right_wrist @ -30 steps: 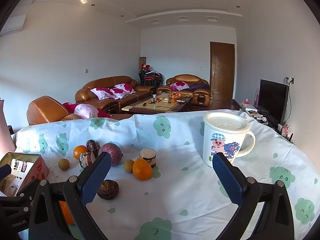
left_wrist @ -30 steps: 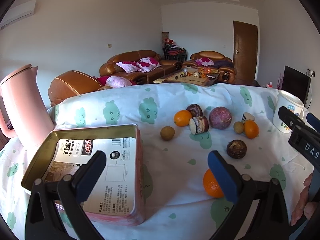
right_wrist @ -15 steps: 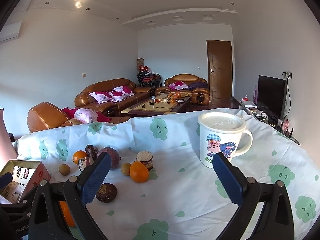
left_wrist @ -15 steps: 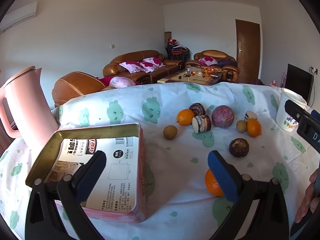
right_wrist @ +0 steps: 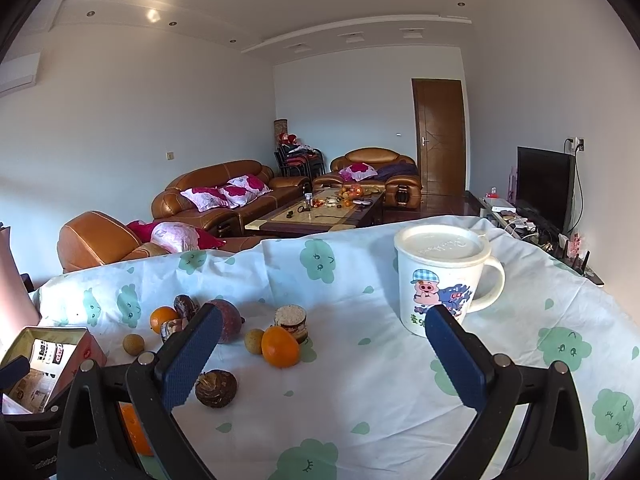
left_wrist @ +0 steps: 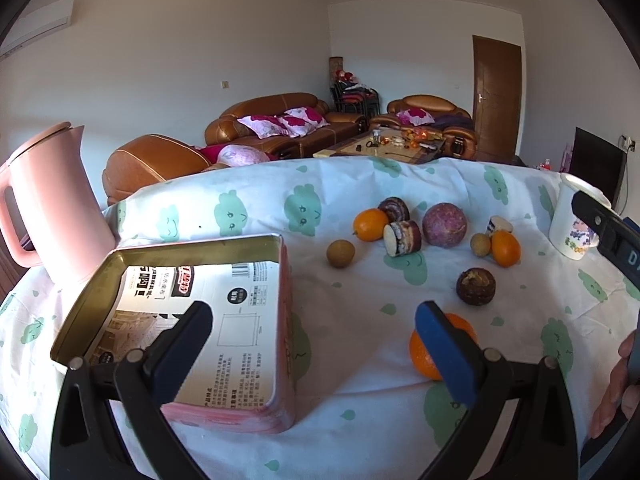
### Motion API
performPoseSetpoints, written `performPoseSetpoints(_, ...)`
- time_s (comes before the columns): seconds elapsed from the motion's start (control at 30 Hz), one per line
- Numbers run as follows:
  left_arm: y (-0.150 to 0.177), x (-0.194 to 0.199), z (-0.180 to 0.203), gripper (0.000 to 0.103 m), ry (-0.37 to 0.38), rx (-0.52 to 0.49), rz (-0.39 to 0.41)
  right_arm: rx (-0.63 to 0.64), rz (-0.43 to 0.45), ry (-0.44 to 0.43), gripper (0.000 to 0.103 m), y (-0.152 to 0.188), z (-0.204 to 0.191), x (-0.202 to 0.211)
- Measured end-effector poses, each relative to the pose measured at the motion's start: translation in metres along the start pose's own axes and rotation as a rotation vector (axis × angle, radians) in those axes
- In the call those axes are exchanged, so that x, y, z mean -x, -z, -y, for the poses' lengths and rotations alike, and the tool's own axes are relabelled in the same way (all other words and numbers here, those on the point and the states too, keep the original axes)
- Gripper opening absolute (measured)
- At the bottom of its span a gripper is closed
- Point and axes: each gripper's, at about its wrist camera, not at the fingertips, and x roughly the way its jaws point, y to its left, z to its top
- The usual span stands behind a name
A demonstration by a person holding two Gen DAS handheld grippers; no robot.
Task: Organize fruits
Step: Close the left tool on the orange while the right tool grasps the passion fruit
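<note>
An open pink tin box (left_wrist: 192, 320) lies on the clothed table at the left; it also shows in the right wrist view (right_wrist: 52, 356). Several fruits lie to its right: an orange (left_wrist: 430, 354) by my left gripper's right finger, a dark brown fruit (left_wrist: 476, 286), a purple round fruit (left_wrist: 444, 225), two more oranges (left_wrist: 371, 224) (left_wrist: 506, 248), small brown fruits (left_wrist: 340, 253) and cut pieces (left_wrist: 402, 238). My left gripper (left_wrist: 314, 340) is open and empty above the box's right edge. My right gripper (right_wrist: 324, 356) is open and empty, above the cloth right of the fruits (right_wrist: 280, 346).
A pink kettle (left_wrist: 52, 208) stands at the far left behind the box. A white lidded mug with a pig print (right_wrist: 444, 276) stands at the right, just beyond my right gripper's right finger. The table's far edge drops off to a sofa room.
Both grippers have drawn slightly closer to the table and shifted a little; the fruits and mug look larger. Nothing was grasped or moved.
</note>
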Motion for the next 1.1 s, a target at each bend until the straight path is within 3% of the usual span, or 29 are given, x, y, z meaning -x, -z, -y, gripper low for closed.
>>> performPoseSetpoints(0.2, -0.002, 0.004, 0.017, 0.095, 0.183, -0.005, -0.063, -0.001, -0.042, 0.042, 0.102, -0.001, 0.006, -0.008)
performPoseSetpoints(0.4, -0.003, -0.027, 0.063, 0.07, 0.247, -0.089, -0.195, -0.056, -0.068, 0.025, 0.102, -0.002, 0.019, -0.012)
performPoseSetpoints(0.47, -0.001, -0.042, 0.072, 0.057, 0.243, -0.093, -0.253, -0.055, -0.072, 0.023, 0.102, -0.002, 0.019, -0.013)
performPoseSetpoints(0.57, 0.003, -0.056, 0.076, 0.05, 0.227, -0.09, -0.296, -0.053, -0.091, 0.015, 0.102, -0.001, 0.018, -0.016)
performPoseSetpoints(0.8, 0.0, -0.049, 0.06, 0.049, 0.233, -0.057, -0.266, -0.033, -0.198, -0.068, 0.1, 0.009, 0.01, -0.034)
performPoseSetpoints(0.9, -0.013, -0.037, 0.041, 0.049, 0.222, -0.026, -0.223, -0.008, -0.247, -0.121, 0.094, 0.013, 0.001, -0.041)
performPoseSetpoints(0.97, -0.023, -0.029, 0.024, 0.049, 0.195, -0.012, -0.185, 0.018, -0.258, -0.16, 0.088, 0.015, -0.007, -0.042)
performPoseSetpoints(1.1, -0.032, -0.021, -0.016, 0.049, 0.1, -0.01, -0.12, 0.056, -0.323, -0.25, 0.088, 0.022, -0.03, -0.047)
